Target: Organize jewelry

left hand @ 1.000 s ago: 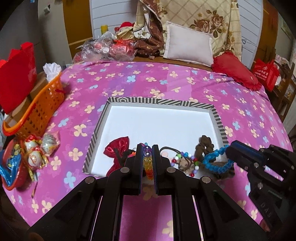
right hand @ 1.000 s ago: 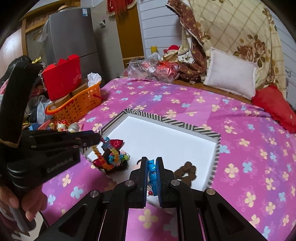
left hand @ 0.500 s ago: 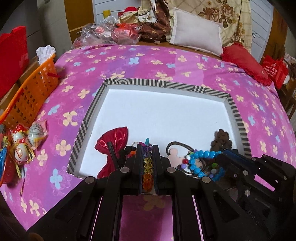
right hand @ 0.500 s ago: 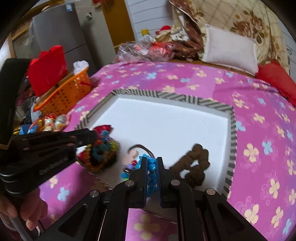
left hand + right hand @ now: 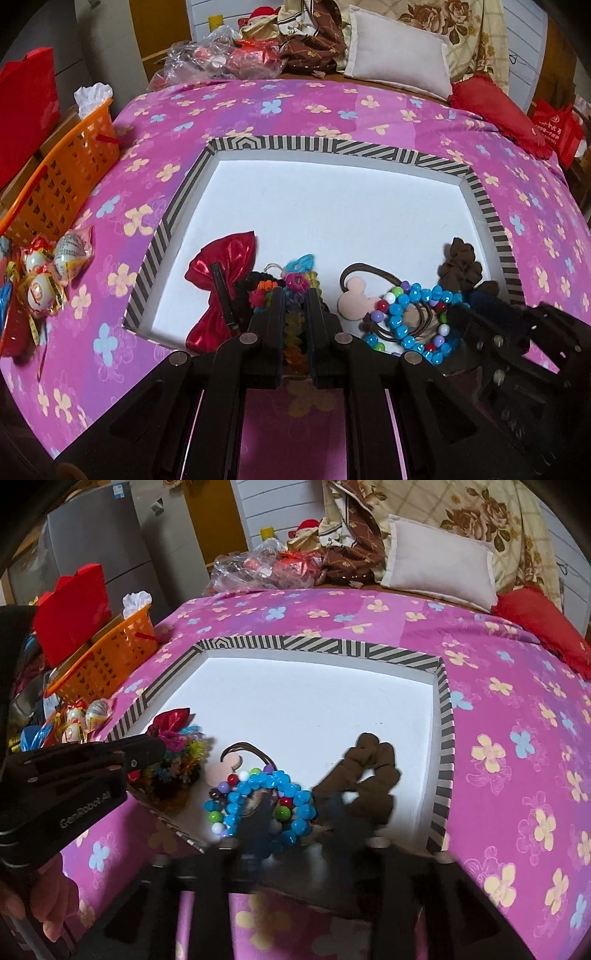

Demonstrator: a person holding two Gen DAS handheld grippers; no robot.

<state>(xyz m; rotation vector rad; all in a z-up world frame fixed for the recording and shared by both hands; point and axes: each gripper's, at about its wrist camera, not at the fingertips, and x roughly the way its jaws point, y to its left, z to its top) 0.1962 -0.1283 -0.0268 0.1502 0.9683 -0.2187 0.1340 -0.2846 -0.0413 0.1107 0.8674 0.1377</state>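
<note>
pink floral bedspread, grey fridge

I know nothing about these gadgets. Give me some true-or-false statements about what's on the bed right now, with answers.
1. The left gripper is shut on a multicoloured bracelet. True.
2. The blue bead bracelet lies on the pink bedspread. False: it lies inside the striped tray.
3. The red bow lies in the tray. True.
4. The orange basket sits inside the tray. False: it stands outside, far left.

A pink flowered bed carries a striped-rim tray and two pillows.
</note>
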